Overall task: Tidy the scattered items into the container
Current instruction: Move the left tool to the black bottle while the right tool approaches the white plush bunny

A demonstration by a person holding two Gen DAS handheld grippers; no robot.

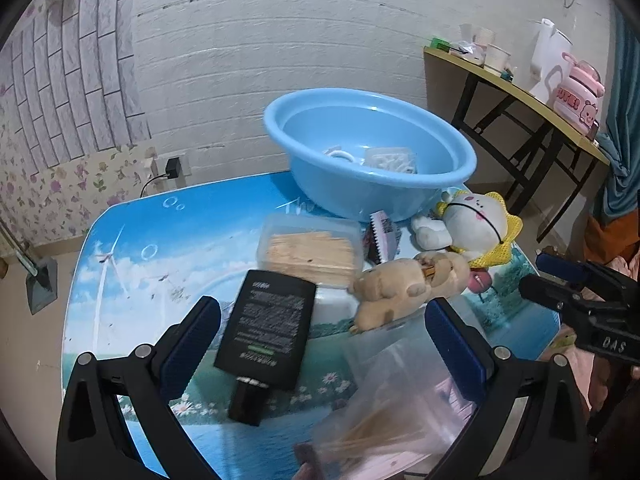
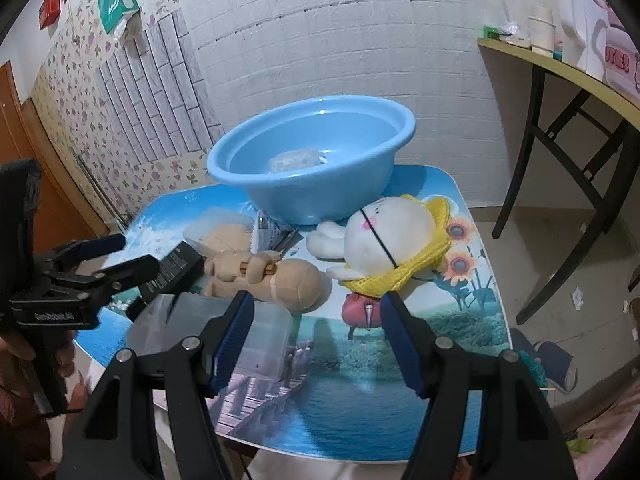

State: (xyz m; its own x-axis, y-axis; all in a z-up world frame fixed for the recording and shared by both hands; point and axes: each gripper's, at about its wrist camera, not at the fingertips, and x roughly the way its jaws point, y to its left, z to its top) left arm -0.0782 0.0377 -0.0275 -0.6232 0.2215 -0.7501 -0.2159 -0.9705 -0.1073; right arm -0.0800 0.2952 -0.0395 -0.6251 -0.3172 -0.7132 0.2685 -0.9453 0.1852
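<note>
A blue basin point(image 1: 372, 152) point(image 2: 312, 160) with a few white items inside stands at the back of the picture-topped table point(image 1: 132, 264). In front of it lie a clear box of wooden sticks point(image 1: 310, 248), a black tube point(image 1: 268, 332) point(image 2: 176, 268), a brown plush point(image 1: 408, 284) point(image 2: 272, 276), a white plush with a yellow hat point(image 1: 476, 224) point(image 2: 392, 240) and a clear container of thin sticks point(image 1: 400, 400) point(image 2: 264, 332). My left gripper point(image 1: 320, 340) point(image 2: 120, 256) hovers wide open over the tube, its pads apart from it. My right gripper point(image 2: 318, 340) point(image 1: 560, 280) hangs open over the front edge, nothing between its fingers.
A purple comb point(image 1: 382, 236) leans by the basin. A yellow side table point(image 1: 520, 92) with cups and a pink bottle stands at the right, its black legs on the floor. A charger point(image 1: 174, 168) sits in the wall socket. A shoe point(image 2: 560, 364) lies on the floor.
</note>
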